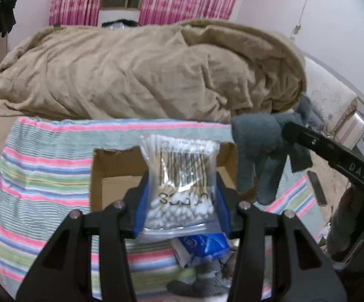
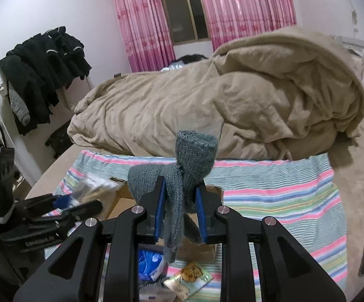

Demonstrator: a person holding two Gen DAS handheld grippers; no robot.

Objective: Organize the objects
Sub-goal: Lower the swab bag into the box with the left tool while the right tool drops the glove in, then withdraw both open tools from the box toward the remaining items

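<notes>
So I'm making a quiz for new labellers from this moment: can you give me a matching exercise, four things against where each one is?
Things:
1. swab bag
2. grey sock
3. cardboard box
4. blue packet

Places:
A. lying on the striped cloth, below the left gripper
B. in the right gripper
C. open, standing on the striped cloth
D. in the left gripper

Pairs: 1-D, 2-B, 3-C, 4-A
</notes>
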